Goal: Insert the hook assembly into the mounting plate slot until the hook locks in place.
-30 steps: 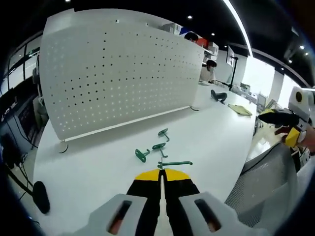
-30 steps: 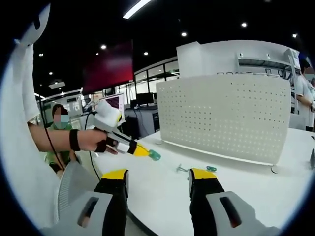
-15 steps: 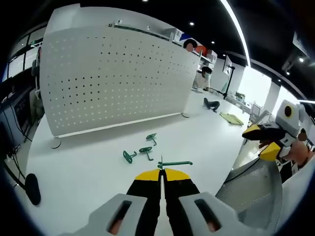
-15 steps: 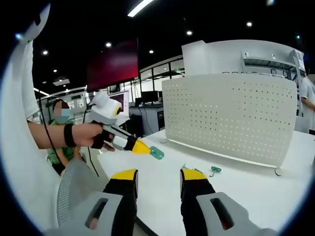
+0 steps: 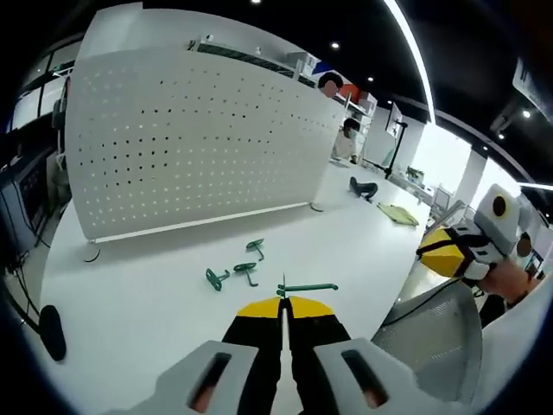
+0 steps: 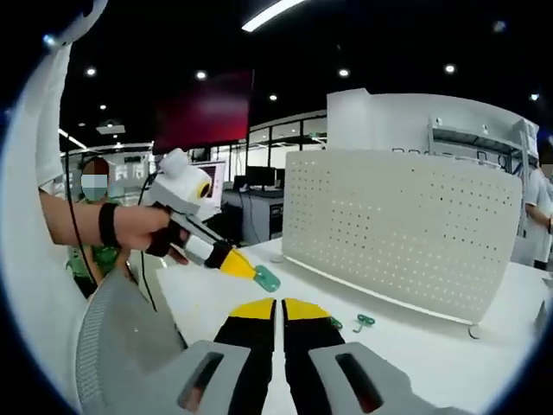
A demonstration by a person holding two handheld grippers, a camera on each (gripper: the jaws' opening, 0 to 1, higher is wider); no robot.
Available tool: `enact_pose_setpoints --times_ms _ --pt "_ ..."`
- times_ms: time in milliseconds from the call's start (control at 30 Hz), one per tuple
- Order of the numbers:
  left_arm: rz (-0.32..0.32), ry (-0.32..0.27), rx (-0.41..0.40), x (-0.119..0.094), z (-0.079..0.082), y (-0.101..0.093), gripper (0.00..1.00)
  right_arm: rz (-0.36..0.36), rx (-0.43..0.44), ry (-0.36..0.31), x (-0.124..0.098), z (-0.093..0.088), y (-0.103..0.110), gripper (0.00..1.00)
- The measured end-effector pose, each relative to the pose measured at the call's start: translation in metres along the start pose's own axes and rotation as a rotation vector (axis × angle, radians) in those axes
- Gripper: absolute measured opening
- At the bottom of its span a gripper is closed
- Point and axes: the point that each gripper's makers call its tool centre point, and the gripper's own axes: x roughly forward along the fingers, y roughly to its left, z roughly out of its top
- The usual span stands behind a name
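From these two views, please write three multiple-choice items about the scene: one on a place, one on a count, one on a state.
1. Where do the loose green hooks lie?
A. on the white table, in front of the perforated panel
B. hanging on the panel
C. on the floor

2. How many loose green hooks lie on the table in the left gripper view?
A. one
B. three
C. six

3. What is the left gripper doing?
A. open and empty
B. shut on a green hook
C. shut on a cloth

Answers: 1 A, they rest on the tabletop short of the panel. 2 B, three separate pieces show. 3 B, the jaws meet and the hook sticks out at their tips.
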Motion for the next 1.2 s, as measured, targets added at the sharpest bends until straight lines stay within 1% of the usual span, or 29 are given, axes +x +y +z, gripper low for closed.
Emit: enact_pose_setpoints --times_ms 33,100,133,233,267,400,500,567,600,700,800,1000,1067,1133,1200 --pt "-0.007 0.002 0.003 0.0 0.001 -0.002 0.02 -0.001 -0.019 0.016 0.002 -0.002 0.0 0.04" --pt "-0.019 0.006 0.005 0.0 0.003 -0.006 0.02 0.0 -0.036 0.026 0.005 -0.004 0.0 0.09" --pt "-0.026 0.007 0.006 0.0 0.004 -0.008 0.02 0.005 -0.051 0.026 0.006 -0.003 0.001 0.09" --pt "-0.049 0.014 -0.002 0.0 0.005 -0.013 0.01 0.016 -0.056 0.037 0.009 -0.005 0.003 0.1" --pt "-0.055 0.017 -0.003 0.001 0.005 -0.014 0.01 0.018 -0.073 0.042 0.01 -0.006 0.003 0.1" --pt "-0.073 0.038 -0.004 0.001 0.004 -0.02 0.01 0.033 -0.071 0.045 0.012 -0.006 0.005 0.11" --pt "-0.094 0.055 -0.012 0.001 0.004 -0.025 0.01 0.036 -0.08 0.056 0.014 -0.008 0.005 0.11" --pt "-0.097 0.067 0.001 0.001 0.003 -0.028 0.01 0.041 -0.082 0.061 0.014 -0.009 0.006 0.11" --pt "-0.099 0.081 0.0 0.002 0.001 -0.03 0.01 0.042 -0.083 0.062 0.015 -0.009 0.005 0.11" --pt "-0.112 0.096 -0.001 0.002 -0.001 -0.036 0.01 0.047 -0.088 0.071 0.016 -0.011 0.006 0.12" --pt "-0.131 0.111 -0.018 0.003 -0.003 -0.041 0.01 0.055 -0.093 0.079 0.017 -0.013 0.009 0.13" --pt "-0.143 0.12 -0.06 0.003 -0.004 -0.048 0.01 0.053 -0.1 0.092 0.019 -0.016 0.01 0.12" --pt "-0.147 0.122 -0.06 0.003 -0.004 -0.05 0.02 0.059 -0.093 0.094 0.019 -0.017 0.011 0.12" --pt "-0.169 0.125 -0.052 0.002 -0.005 -0.056 0.02 0.061 -0.098 0.097 0.02 -0.017 0.012 0.11" --pt "-0.171 0.126 -0.06 0.002 -0.004 -0.058 0.02 0.064 -0.098 0.101 0.02 -0.018 0.013 0.11"
